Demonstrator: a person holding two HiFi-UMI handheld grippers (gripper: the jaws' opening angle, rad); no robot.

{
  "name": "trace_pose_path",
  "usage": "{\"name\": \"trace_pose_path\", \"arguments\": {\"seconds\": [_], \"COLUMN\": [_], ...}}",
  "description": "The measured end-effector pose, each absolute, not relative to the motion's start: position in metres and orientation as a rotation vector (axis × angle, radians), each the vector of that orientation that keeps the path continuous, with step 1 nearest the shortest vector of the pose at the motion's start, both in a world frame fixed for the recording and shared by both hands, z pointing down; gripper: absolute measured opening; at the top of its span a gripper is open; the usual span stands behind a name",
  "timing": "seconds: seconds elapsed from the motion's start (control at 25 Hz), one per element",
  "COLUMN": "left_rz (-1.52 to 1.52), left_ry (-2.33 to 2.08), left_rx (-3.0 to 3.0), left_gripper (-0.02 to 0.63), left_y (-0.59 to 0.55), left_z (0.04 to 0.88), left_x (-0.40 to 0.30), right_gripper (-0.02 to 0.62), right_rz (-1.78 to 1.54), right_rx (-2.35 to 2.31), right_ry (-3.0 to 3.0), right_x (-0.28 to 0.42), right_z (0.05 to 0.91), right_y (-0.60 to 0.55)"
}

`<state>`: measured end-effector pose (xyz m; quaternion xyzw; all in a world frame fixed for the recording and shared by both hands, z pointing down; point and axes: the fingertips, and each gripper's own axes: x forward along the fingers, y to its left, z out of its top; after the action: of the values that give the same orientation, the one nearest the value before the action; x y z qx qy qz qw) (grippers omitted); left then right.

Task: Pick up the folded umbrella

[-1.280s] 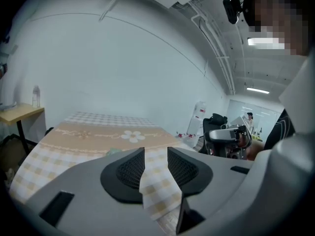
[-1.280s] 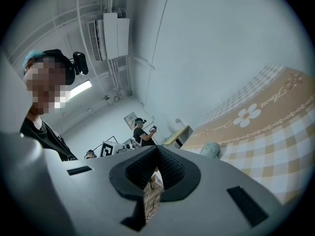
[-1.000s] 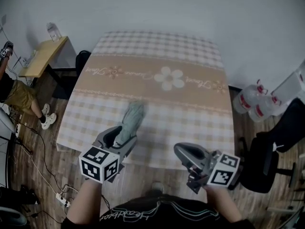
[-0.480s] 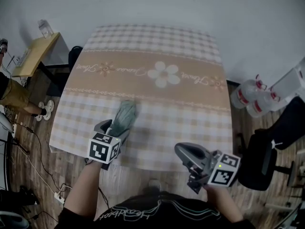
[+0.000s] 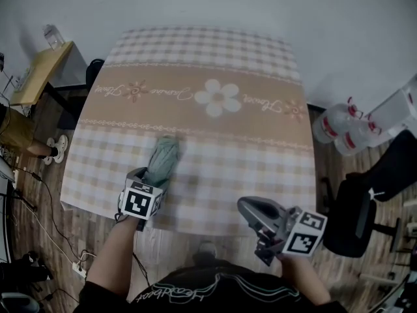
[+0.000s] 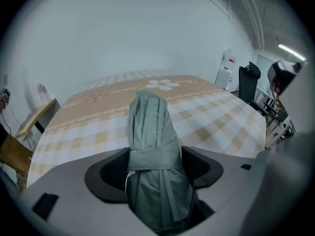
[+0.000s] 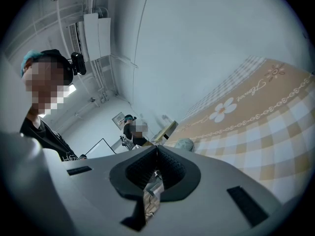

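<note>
The folded grey-green umbrella (image 5: 161, 158) lies on the checked tablecloth (image 5: 228, 64), near the table's front left edge, its strap end toward me. My left gripper (image 5: 148, 180) is tipped down over that near end. In the left gripper view the umbrella (image 6: 150, 127) fills the gap between the wide-spread jaws of the left gripper (image 6: 155, 161), and the black pads (image 6: 110, 173) flank its strap. My right gripper (image 5: 246, 205) hangs off the table's front edge, well right of the umbrella. The right gripper (image 7: 156, 156) has its pads together, and the umbrella (image 7: 184, 143) shows small beyond them.
A black office chair (image 5: 365, 207) and large water bottles (image 5: 339, 132) stand right of the table. A small wooden desk (image 5: 39, 74) and a seated person (image 5: 16, 132) are at the left. Cables and a power strip (image 5: 81, 269) lie on the floor.
My left gripper has dropped from above the table edge down onto the umbrella's near end, and its jaws now straddle it. The right gripper has sunk slightly.
</note>
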<state>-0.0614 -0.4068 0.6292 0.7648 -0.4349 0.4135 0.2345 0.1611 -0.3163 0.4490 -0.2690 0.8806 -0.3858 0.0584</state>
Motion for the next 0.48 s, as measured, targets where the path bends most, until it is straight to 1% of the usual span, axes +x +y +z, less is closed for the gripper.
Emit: {"name": "trace_pose_path", "arguments": {"seconds": [0.32, 0.48], "left_rz": [1.109, 1.105], "left_ry": [-1.183, -1.135], "left_rx": [2.041, 1.988], "left_gripper": [0.308, 0.291], "left_y": [-0.410, -0.409], "left_z": [0.643, 0.647], "left_x": [-0.062, -0.063], "right_gripper": [0.012, 0.012], "right_rz": [-1.190, -1.200], "right_rx": [-0.837, -0.829], "right_ry": [2.652, 2.659], "right_x": [0.170, 0.169], "right_z": [0.454, 0.458], "right_y": [-0.320, -0.320]}}
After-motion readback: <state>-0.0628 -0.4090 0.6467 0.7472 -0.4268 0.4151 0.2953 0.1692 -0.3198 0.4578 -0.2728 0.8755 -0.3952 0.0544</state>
